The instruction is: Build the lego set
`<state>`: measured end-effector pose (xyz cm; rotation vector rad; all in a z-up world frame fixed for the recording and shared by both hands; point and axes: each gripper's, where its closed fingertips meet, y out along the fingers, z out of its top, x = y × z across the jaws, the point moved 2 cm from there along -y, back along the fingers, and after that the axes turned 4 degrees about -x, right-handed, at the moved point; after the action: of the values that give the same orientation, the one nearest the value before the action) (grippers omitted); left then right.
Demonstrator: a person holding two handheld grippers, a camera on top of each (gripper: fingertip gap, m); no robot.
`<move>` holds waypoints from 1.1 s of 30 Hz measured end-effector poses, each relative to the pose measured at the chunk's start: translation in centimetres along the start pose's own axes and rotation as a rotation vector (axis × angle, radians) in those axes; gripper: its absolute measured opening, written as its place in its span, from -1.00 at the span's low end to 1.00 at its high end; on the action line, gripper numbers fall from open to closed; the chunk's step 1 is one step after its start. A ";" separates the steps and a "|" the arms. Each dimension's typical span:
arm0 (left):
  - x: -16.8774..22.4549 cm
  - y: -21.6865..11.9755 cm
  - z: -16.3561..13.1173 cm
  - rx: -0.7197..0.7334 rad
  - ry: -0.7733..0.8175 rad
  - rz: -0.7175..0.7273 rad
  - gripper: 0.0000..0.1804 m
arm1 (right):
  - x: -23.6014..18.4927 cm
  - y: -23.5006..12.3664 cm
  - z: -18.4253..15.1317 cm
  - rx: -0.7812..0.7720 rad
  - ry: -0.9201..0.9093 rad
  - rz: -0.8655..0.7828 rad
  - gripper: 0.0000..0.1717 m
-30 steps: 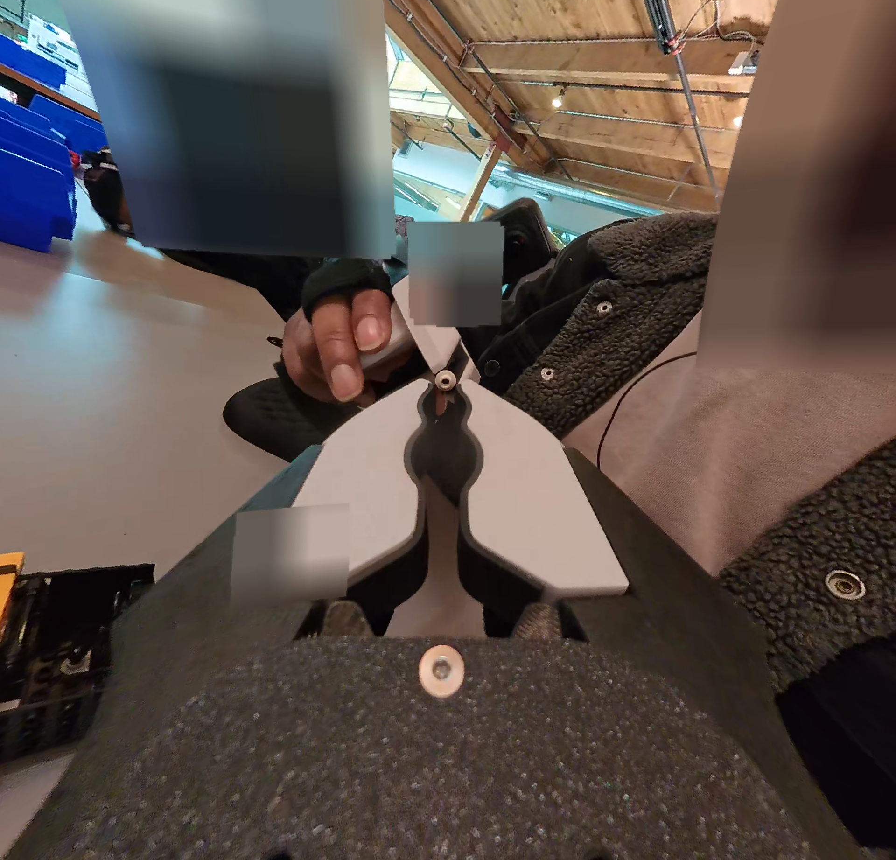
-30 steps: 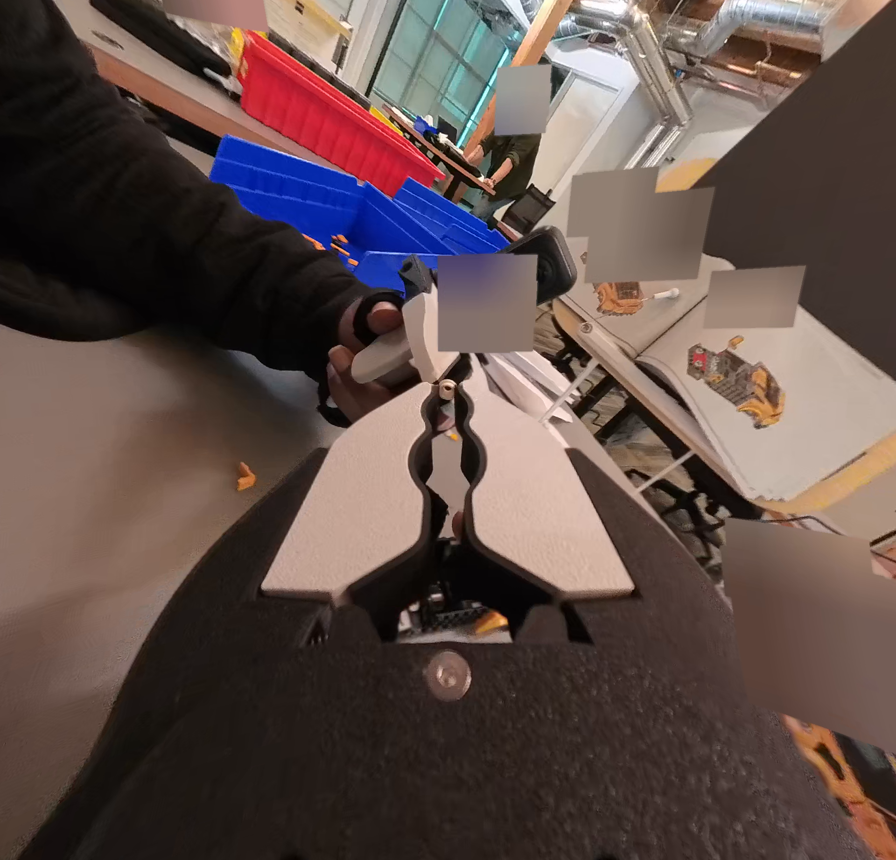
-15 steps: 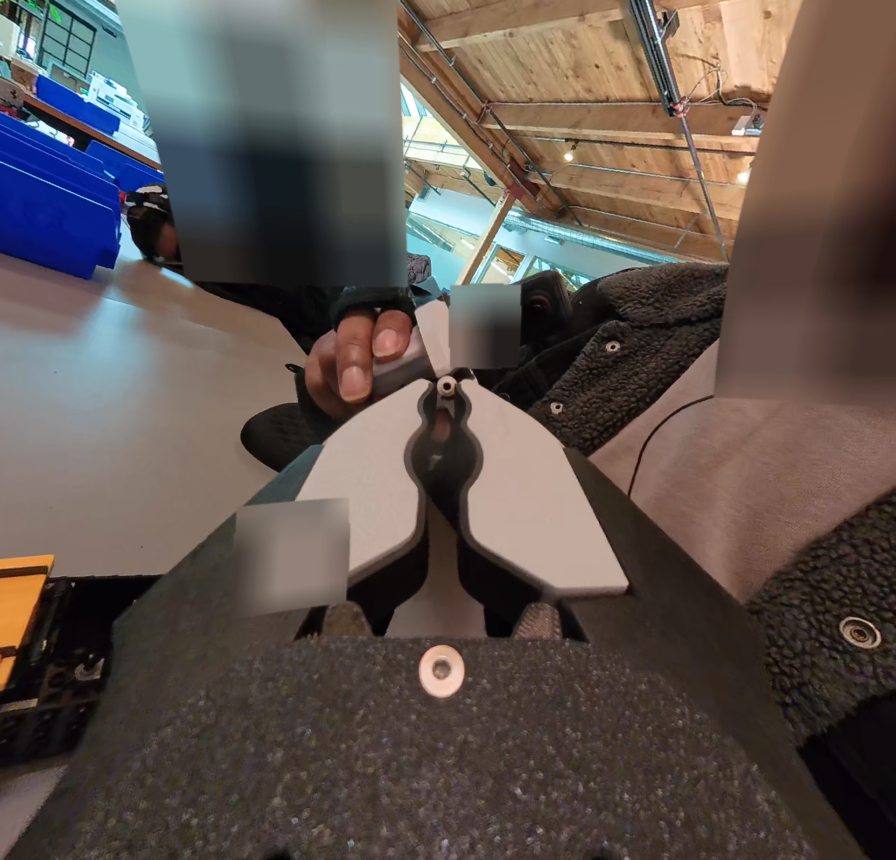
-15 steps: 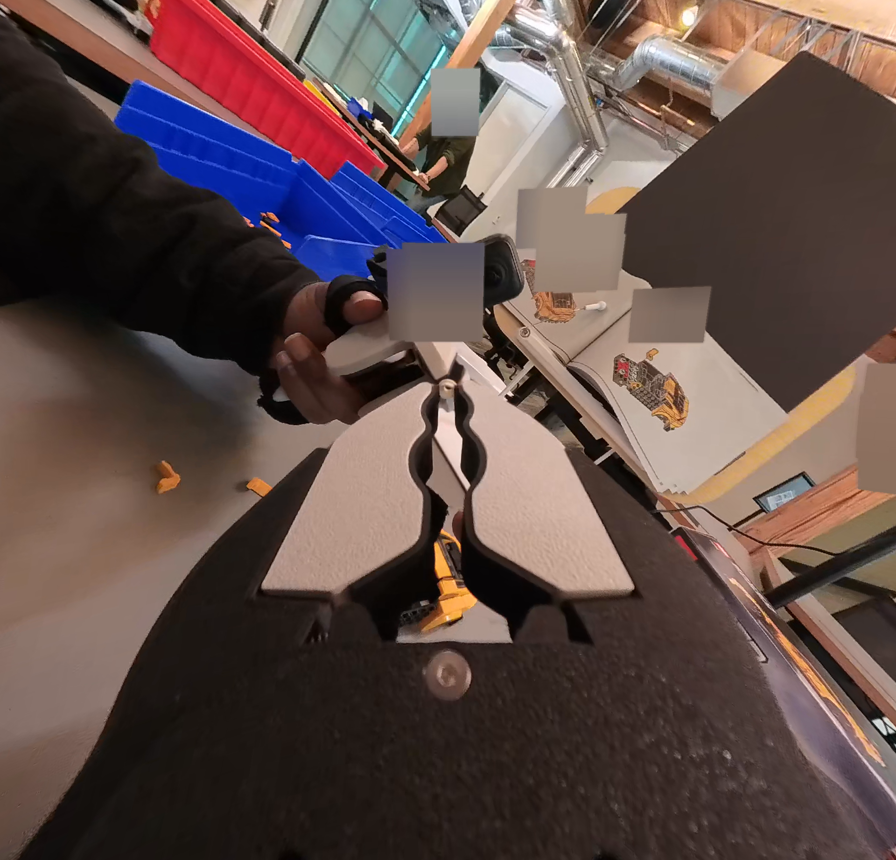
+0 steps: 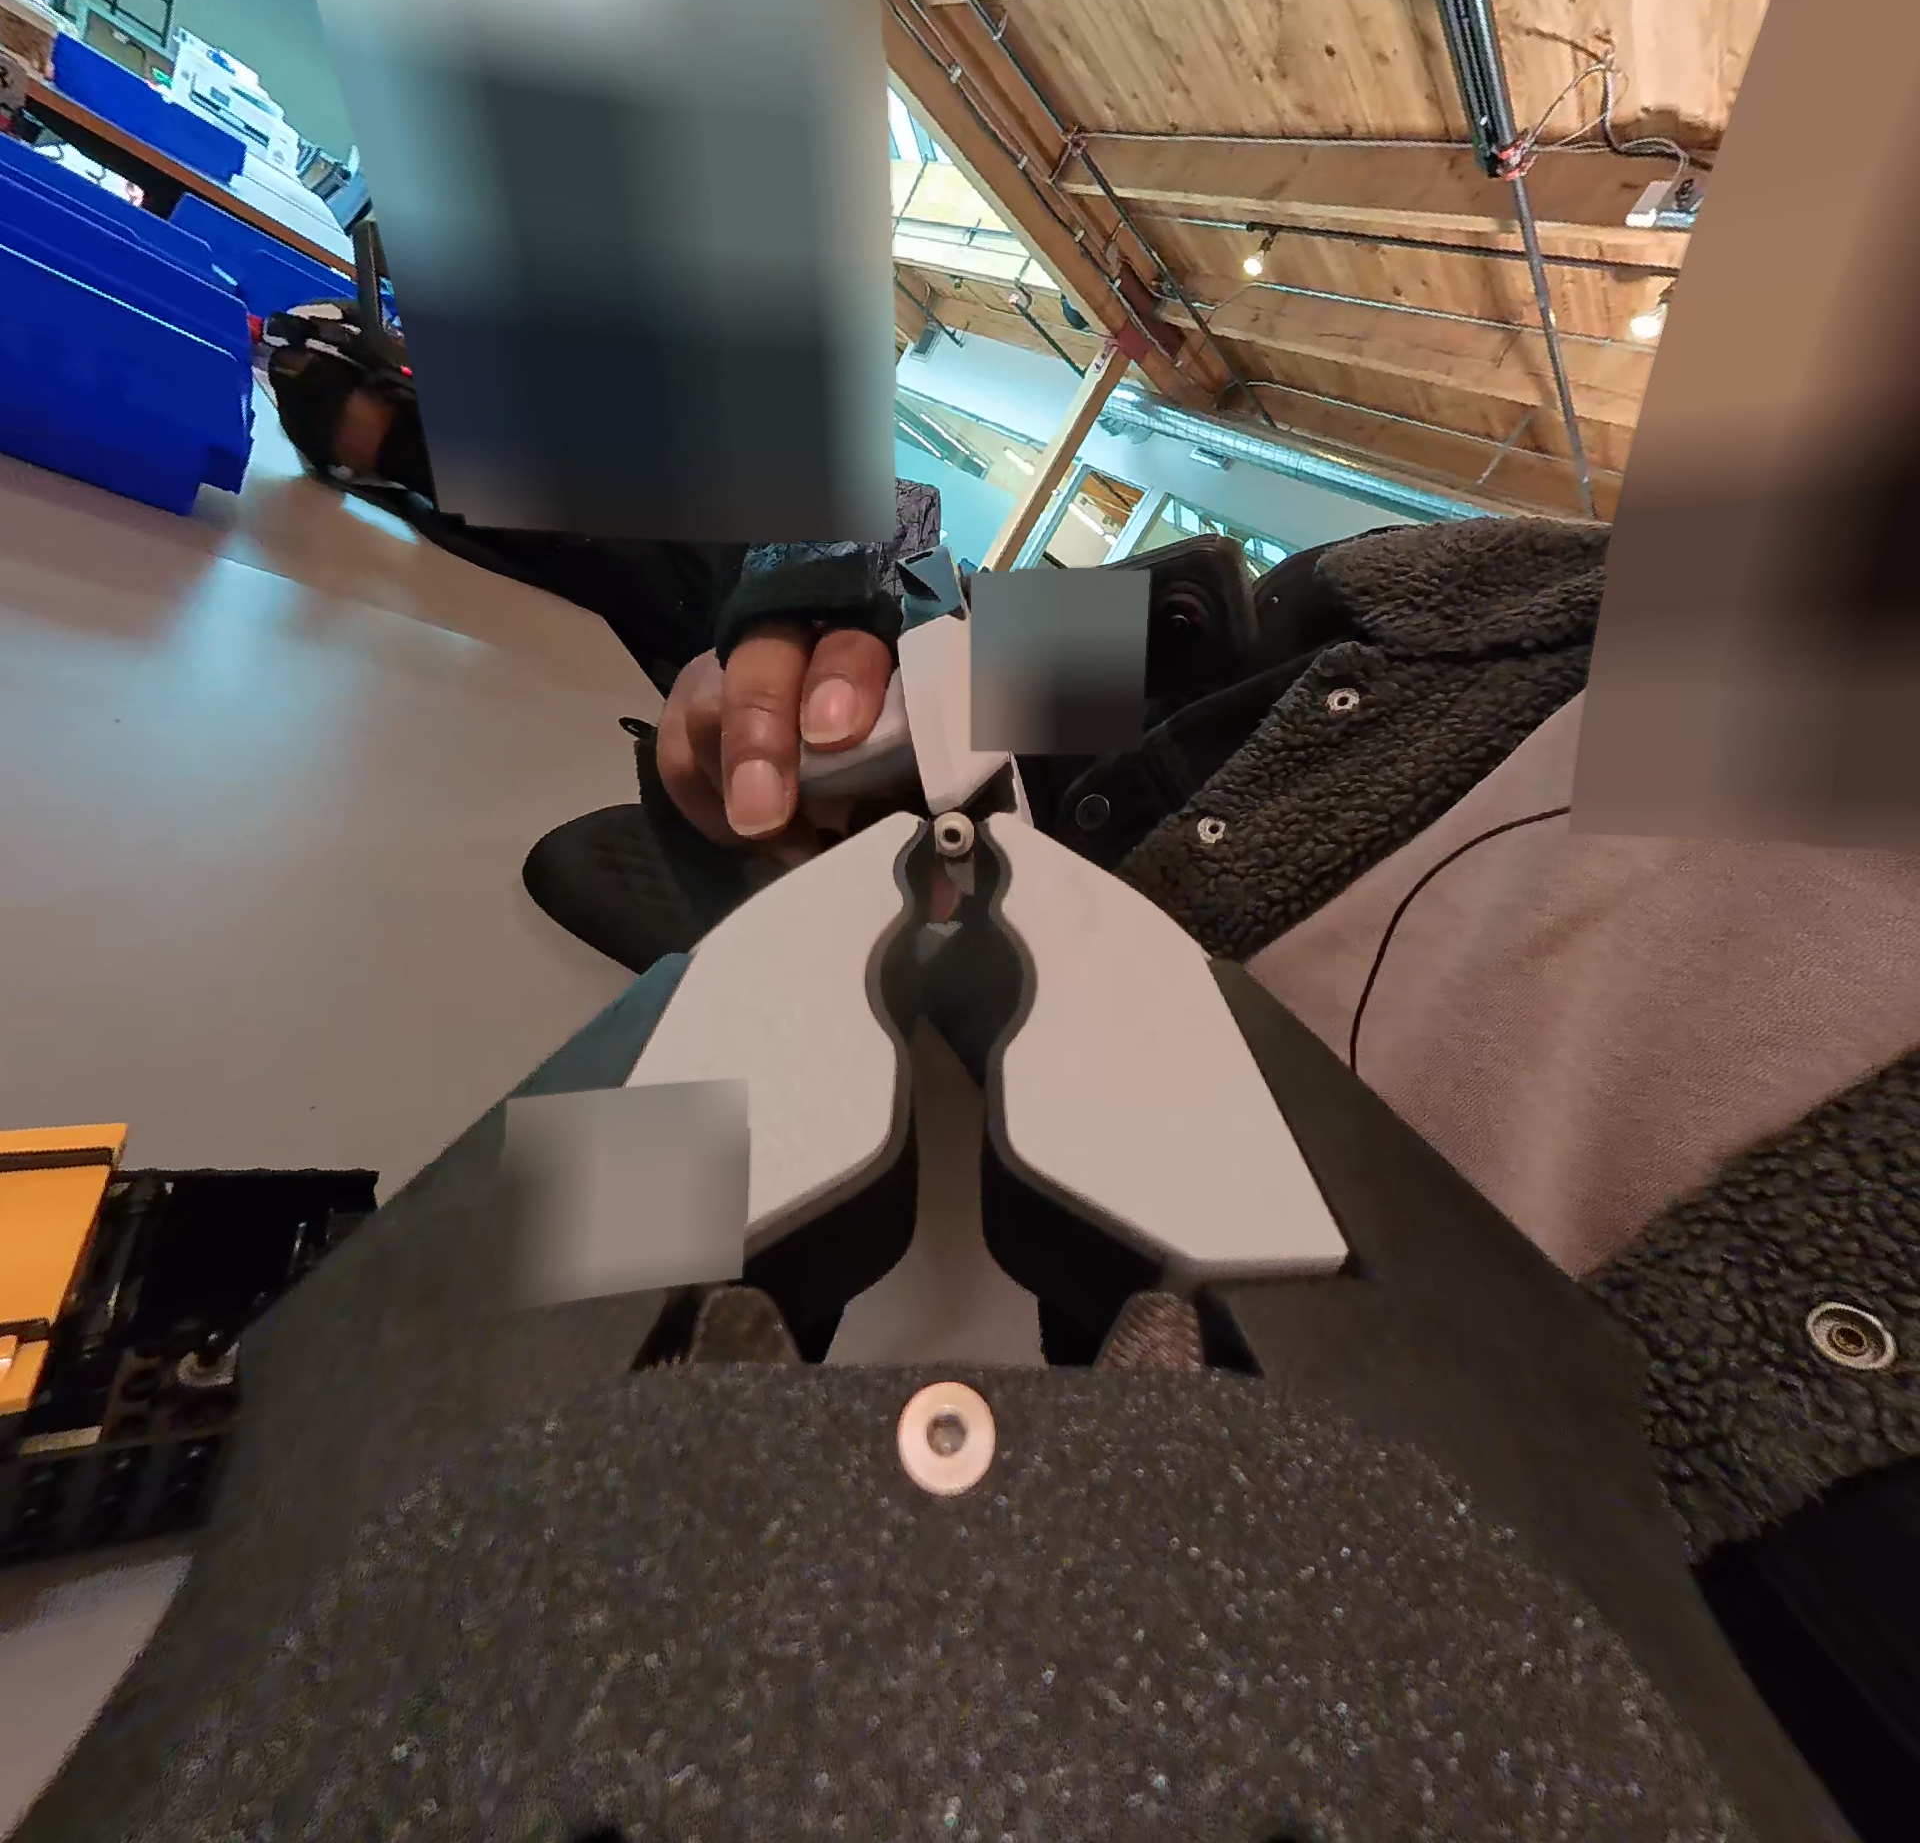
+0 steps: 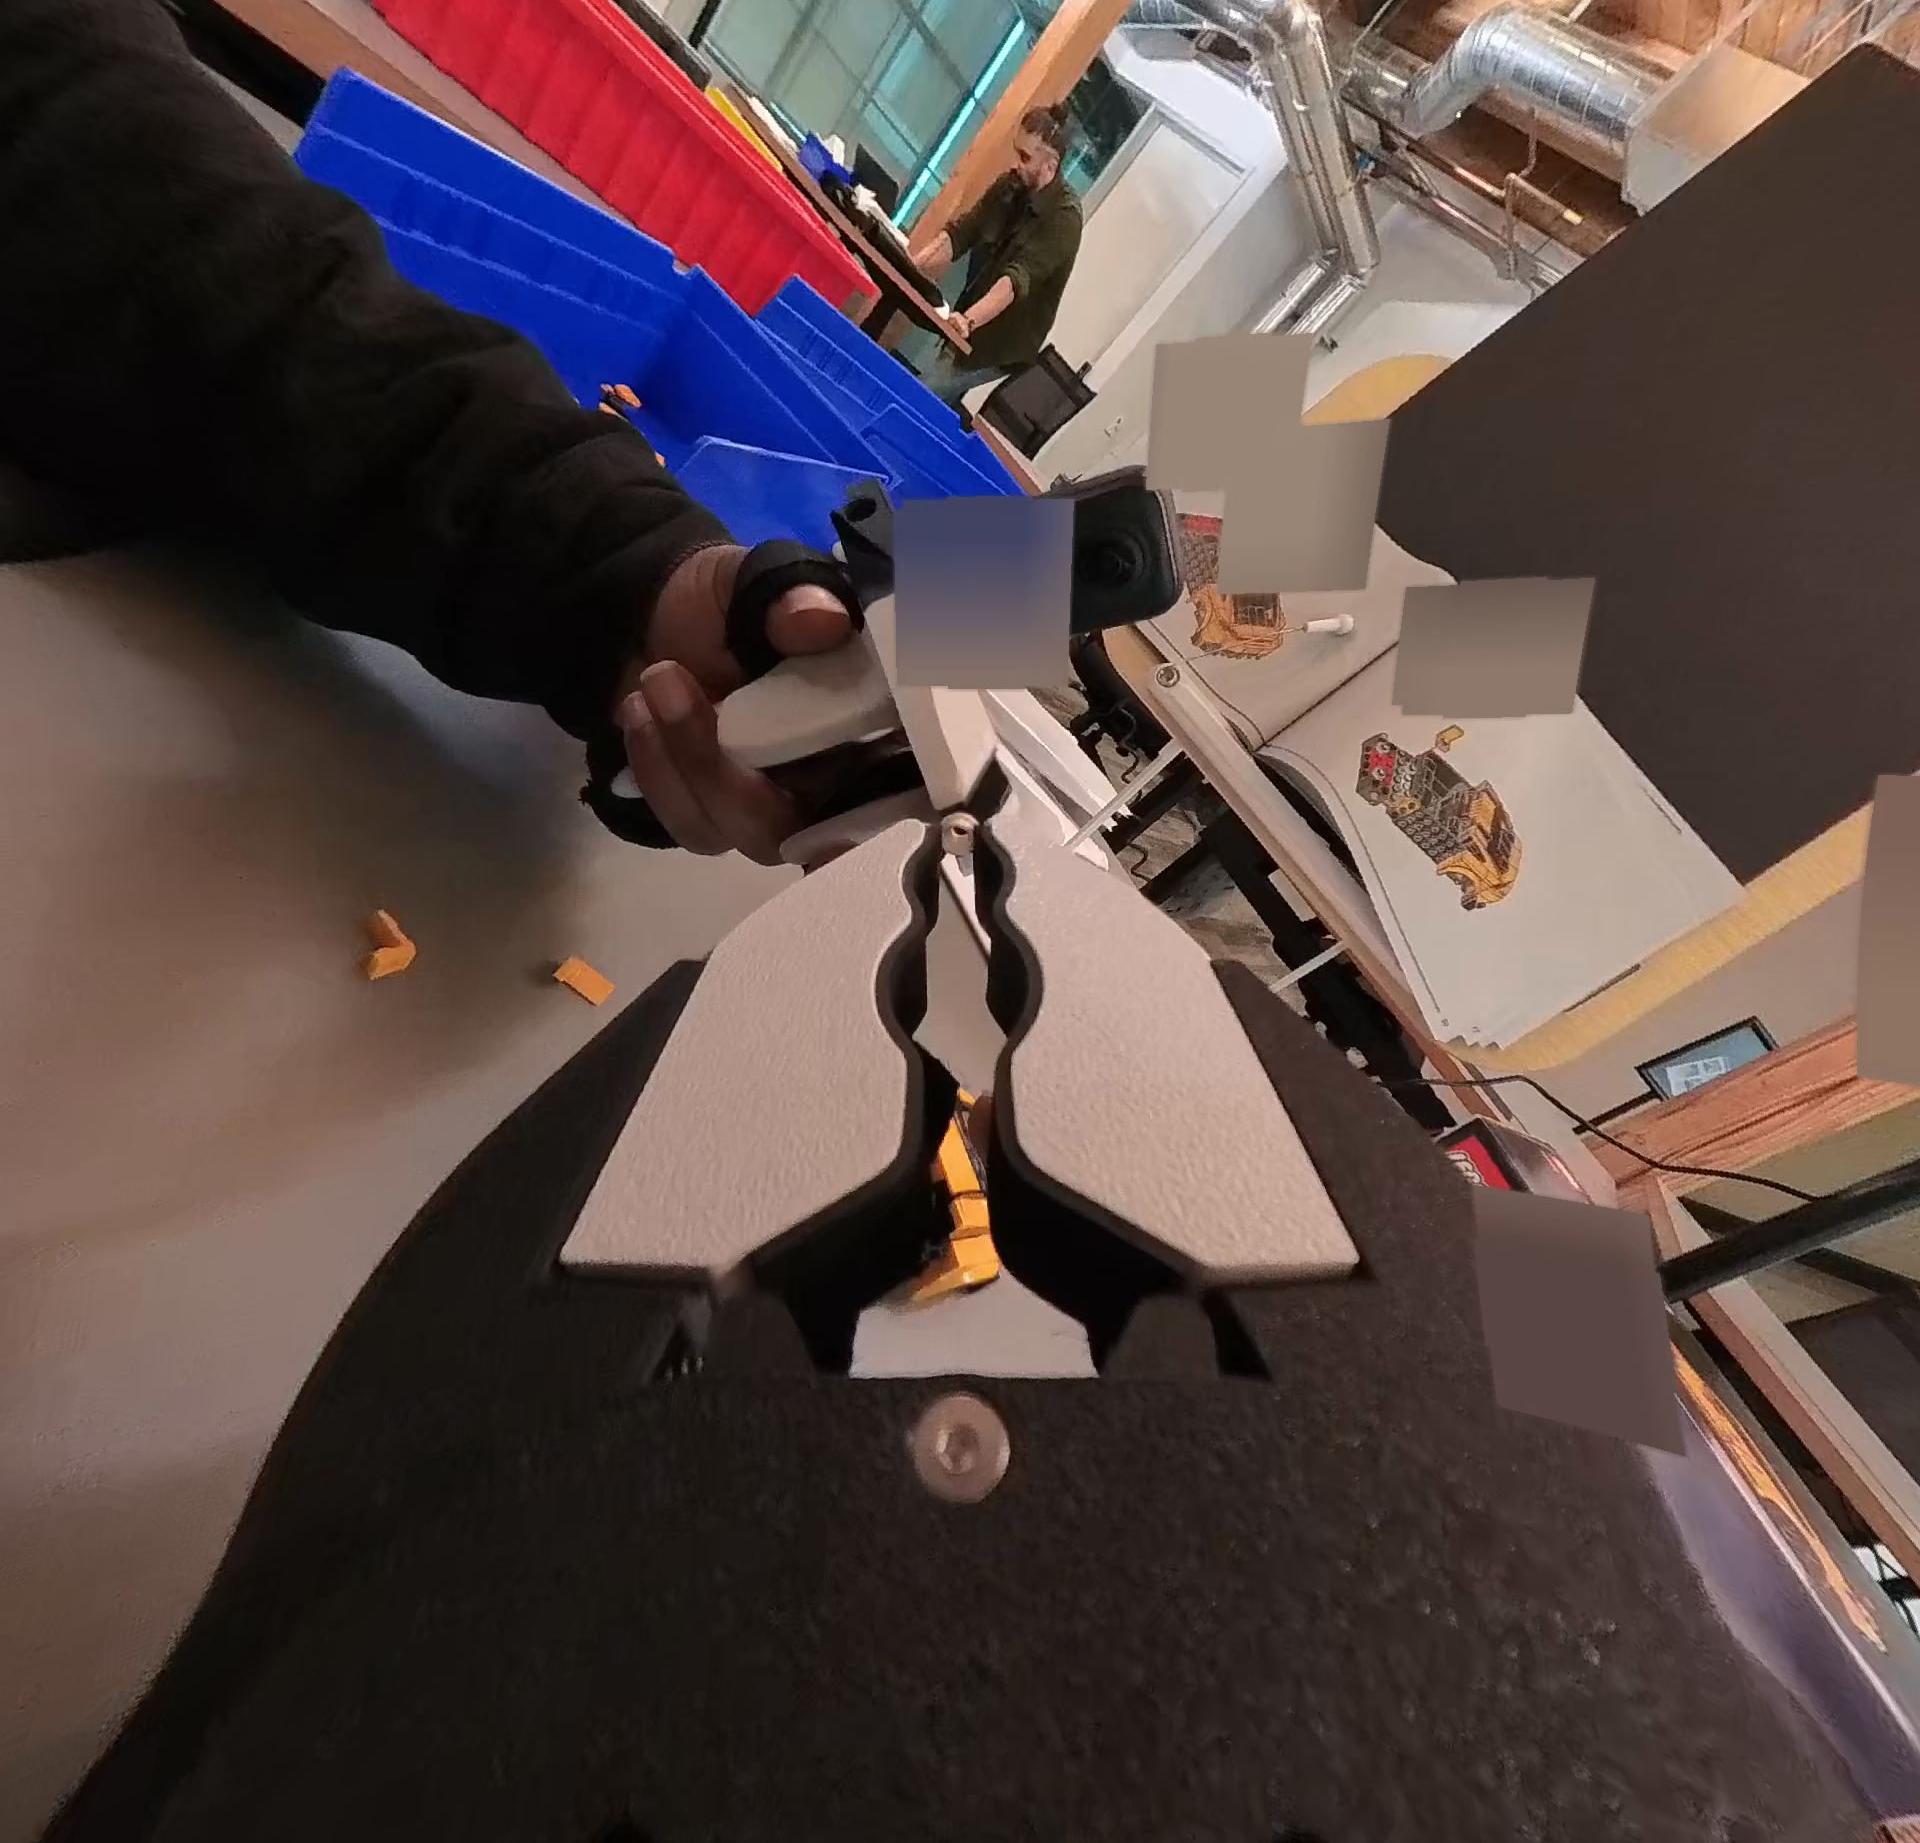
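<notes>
Left wrist view shows the left gripper (image 5: 953, 839) clenched on a small white peg (image 5: 953, 833) with a hole in its end. The other gripper's tips meet the same spot, a hand (image 5: 748, 744) behind them. A black and yellow brick model (image 5: 62, 1274) lies on the grey table (image 5: 260, 754).

From the right wrist view, the right gripper (image 6: 956, 831) likewise pinches the peg. Orange pieces (image 6: 387, 946) lie beside it, with blue bins (image 6: 623, 307) and an open booklet (image 6: 1455, 806) beyond.
</notes>
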<state>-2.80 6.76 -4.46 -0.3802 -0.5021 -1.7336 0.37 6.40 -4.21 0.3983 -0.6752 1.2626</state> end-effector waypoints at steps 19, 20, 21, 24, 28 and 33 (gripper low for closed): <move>-4.5 -3.3 -3.3 -0.492 0.257 0.531 -0.96 | 2.1 1.2 -10.8 -0.255 0.484 0.383 -0.62; -4.8 -3.3 -3.8 -0.532 0.255 0.546 -0.96 | 2.4 1.6 -12.2 -0.294 0.516 0.442 -0.59; -5.0 -3.2 -4.1 -0.558 0.249 0.557 -0.96 | 2.6 2.1 -13.5 -0.328 0.526 0.496 -0.55; -5.8 -3.0 -4.8 -0.619 0.228 0.601 -0.96 | 3.1 3.8 -15.6 -0.400 0.519 0.668 -0.31; -6.6 -2.9 -5.9 -0.704 0.204 0.666 -0.96 | 2.7 5.8 -16.4 -0.440 0.505 0.860 -0.07; -6.9 -2.5 -7.1 -0.843 0.202 0.728 -0.96 | 1.2 7.3 -17.3 -0.447 0.463 0.933 -0.03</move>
<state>-3.68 9.20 -14.35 -0.8455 0.5091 -1.1615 -2.24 20.02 -16.99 -0.6481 -0.7336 1.9208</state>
